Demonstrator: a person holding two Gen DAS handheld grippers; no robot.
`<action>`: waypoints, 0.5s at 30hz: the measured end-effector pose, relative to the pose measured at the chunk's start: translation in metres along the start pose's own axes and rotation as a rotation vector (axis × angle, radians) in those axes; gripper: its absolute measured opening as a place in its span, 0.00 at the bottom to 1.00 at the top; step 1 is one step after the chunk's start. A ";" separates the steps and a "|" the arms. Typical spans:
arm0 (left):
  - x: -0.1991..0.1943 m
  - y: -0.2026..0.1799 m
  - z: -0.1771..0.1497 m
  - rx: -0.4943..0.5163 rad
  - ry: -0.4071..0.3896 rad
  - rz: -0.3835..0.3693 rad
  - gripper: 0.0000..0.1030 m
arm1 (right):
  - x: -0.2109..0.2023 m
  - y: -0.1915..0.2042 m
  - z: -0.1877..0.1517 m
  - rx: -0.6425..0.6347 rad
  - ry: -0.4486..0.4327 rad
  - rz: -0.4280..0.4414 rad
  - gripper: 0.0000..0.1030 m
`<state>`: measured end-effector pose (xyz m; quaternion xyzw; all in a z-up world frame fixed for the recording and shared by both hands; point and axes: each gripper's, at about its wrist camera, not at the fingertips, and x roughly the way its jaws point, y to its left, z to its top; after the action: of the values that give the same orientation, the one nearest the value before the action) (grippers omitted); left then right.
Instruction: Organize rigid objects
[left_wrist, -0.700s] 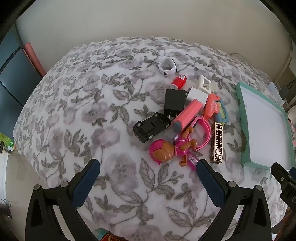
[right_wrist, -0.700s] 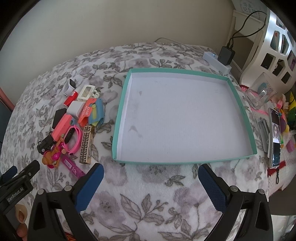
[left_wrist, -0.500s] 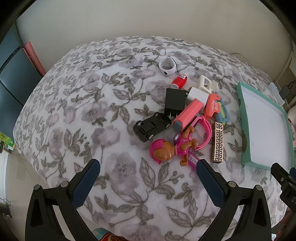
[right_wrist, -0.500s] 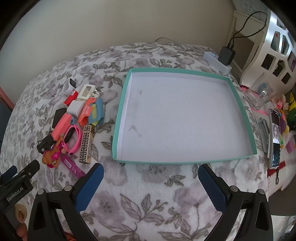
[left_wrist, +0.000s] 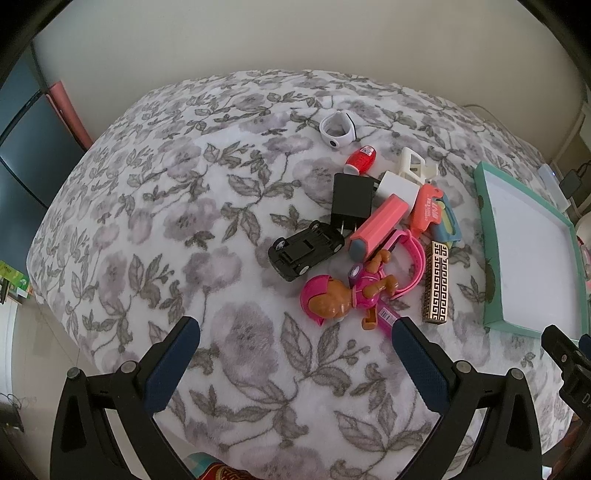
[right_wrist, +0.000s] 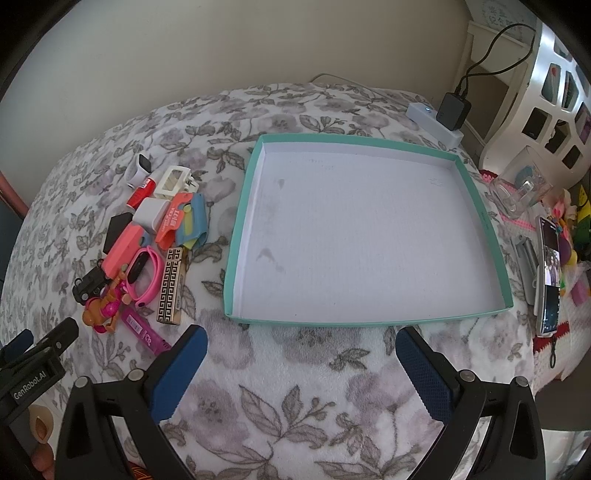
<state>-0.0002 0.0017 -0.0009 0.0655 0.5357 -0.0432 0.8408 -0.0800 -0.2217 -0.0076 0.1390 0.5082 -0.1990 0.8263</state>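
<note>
Lying clustered right of centre in the left wrist view: black toy car (left_wrist: 306, 248), pink pup figure (left_wrist: 334, 297), black charger (left_wrist: 351, 201), coral case (left_wrist: 378, 226), gold patterned box (left_wrist: 436, 281). Teal tray (right_wrist: 480, 218), white inside, fills the centre of the right wrist view, beside the cluster. Left gripper (left_wrist: 293, 350) and right gripper (right_wrist: 301, 363): both spread wide, holding nothing, above floral blanket (left_wrist: 166, 206).

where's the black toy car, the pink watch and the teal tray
black toy car (left_wrist: 304, 249), left wrist view, on its upturned underside
pink watch (right_wrist: 139, 266), right wrist view, on its dark face
teal tray (right_wrist: 476, 201), right wrist view, on its right rim
</note>
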 end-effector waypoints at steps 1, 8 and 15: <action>0.000 0.000 0.000 0.000 -0.001 0.001 1.00 | 0.000 0.000 0.000 0.000 0.000 0.000 1.00; 0.000 0.000 0.000 -0.001 0.000 0.000 1.00 | 0.001 0.000 -0.001 -0.003 0.002 -0.002 1.00; 0.003 0.004 -0.007 -0.002 0.000 -0.002 1.00 | 0.002 0.001 -0.001 -0.009 0.009 -0.002 1.00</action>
<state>-0.0042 0.0066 -0.0061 0.0641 0.5358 -0.0434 0.8408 -0.0796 -0.2207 -0.0097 0.1357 0.5130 -0.1967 0.8245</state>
